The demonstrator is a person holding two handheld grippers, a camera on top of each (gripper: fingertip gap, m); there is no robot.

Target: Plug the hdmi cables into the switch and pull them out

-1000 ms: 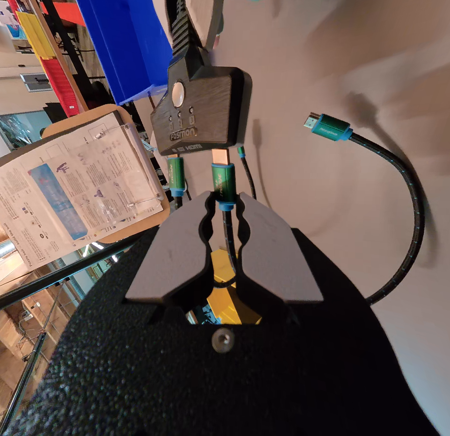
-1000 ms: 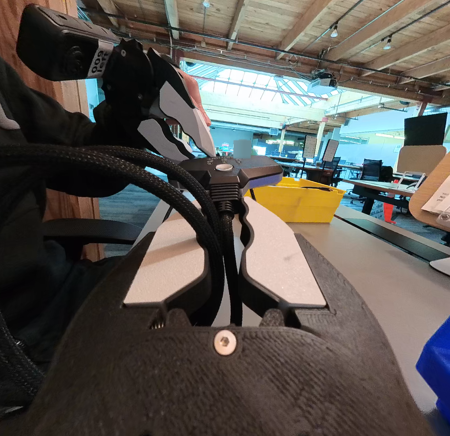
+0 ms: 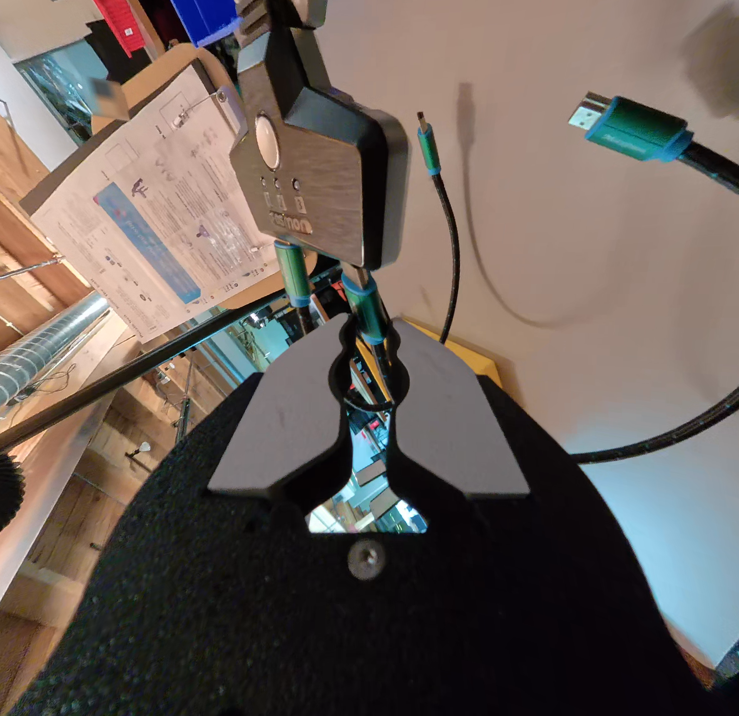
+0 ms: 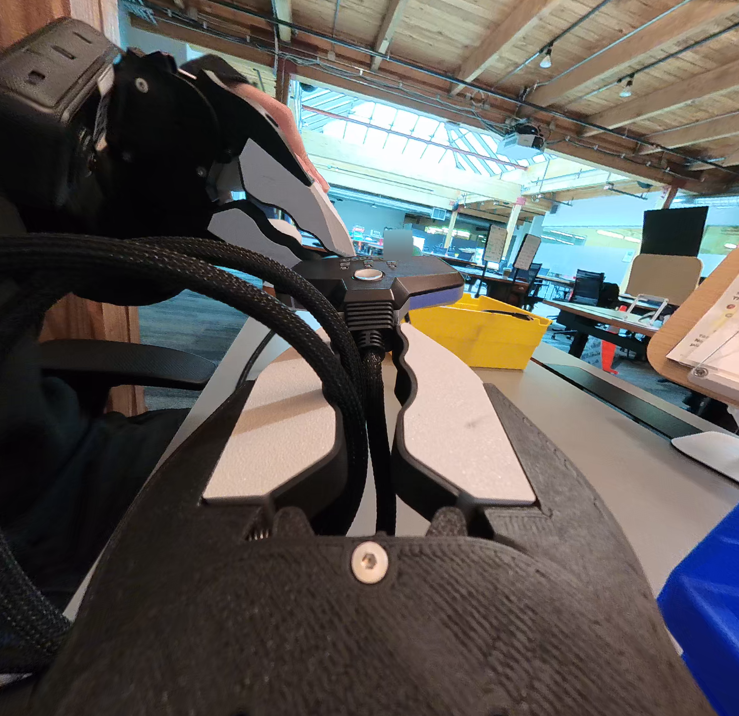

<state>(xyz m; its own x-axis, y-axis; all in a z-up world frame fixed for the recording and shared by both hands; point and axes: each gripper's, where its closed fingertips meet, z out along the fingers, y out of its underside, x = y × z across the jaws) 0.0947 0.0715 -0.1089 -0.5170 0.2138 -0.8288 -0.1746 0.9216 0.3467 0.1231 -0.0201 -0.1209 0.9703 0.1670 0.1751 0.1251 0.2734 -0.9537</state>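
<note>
The black HDMI switch [image 3: 316, 189] is held up off the grey table [image 3: 580, 277]. My left gripper [image 3: 370, 329] is shut on a green HDMI plug [image 3: 366, 313] at the switch's middle port; part of its metal tip still shows. A second green plug [image 3: 294, 273] sits in the port beside it. A third green plug [image 3: 636, 131] on a thick braided cable lies loose at the right. My right gripper [image 4: 372, 337] is shut on the switch's ribbed cable stem [image 4: 370, 321]; the switch [image 4: 380, 277] points away from it. The left gripper [image 4: 280, 201] reaches in from the upper left.
A thin cable with a small green plug [image 3: 428, 149] lies on the table. A yellow bin [image 4: 480, 337] stands behind the switch, a blue bin [image 4: 704, 617] at the near right. A clipboard with printed sheets [image 3: 152, 217] stands at the table's side. A chair armrest [image 4: 120, 361] is at the left.
Both grippers and the switch have tilted and swung, so the switch now looks nearer and slanted. The held plug stays at the middle port with its tip still partly showing.
</note>
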